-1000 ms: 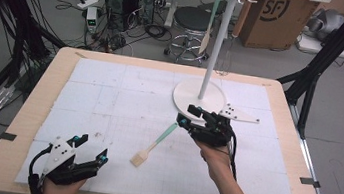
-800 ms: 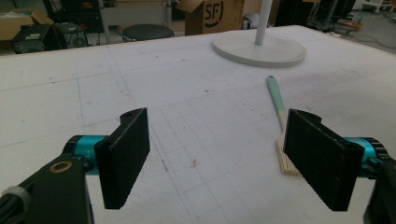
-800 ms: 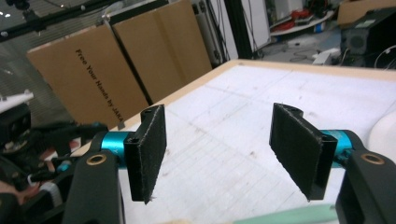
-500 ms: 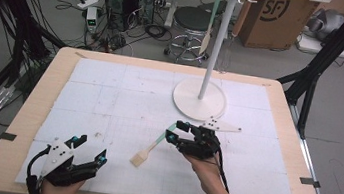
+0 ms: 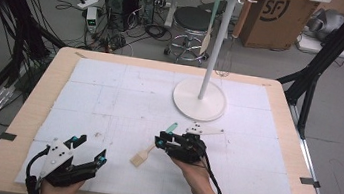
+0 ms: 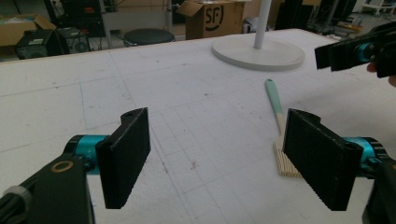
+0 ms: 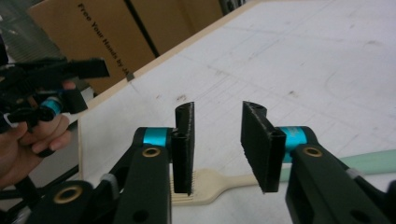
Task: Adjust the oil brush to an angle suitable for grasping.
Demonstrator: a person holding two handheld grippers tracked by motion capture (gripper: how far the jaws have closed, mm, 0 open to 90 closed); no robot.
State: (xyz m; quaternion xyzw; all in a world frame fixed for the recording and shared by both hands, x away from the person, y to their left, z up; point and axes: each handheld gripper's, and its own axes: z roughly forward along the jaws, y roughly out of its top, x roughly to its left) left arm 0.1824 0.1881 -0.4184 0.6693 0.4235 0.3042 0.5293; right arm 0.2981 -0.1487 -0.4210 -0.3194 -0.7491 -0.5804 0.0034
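A brush (image 5: 146, 154) with a pale green handle and a beige wooden head lies flat on the white mat. My right gripper (image 5: 162, 141) hovers low over its handle. In the right gripper view the brush neck (image 7: 219, 181) crosses under the gap of my right gripper (image 7: 217, 149). Its jaws have just been closing, and the pads stand apart without touching the brush. My left gripper (image 5: 90, 150) rests near the front left edge, wide open and holding nothing; in the left gripper view (image 6: 217, 158) the brush (image 6: 276, 105) lies ahead to the right.
A white hook stand (image 5: 198, 100) on a round base rises at the back right of the mat, with utensils (image 5: 211, 24) hanging near its top. The wooden table edge (image 5: 11, 156) frames the mat. A cardboard box (image 5: 272, 12) and a stool (image 5: 193, 19) stand behind the table.
My right gripper has come leftward and down from beside the stand's base to just over the brush handle, and its jaws stand narrower. The left gripper has stayed put.
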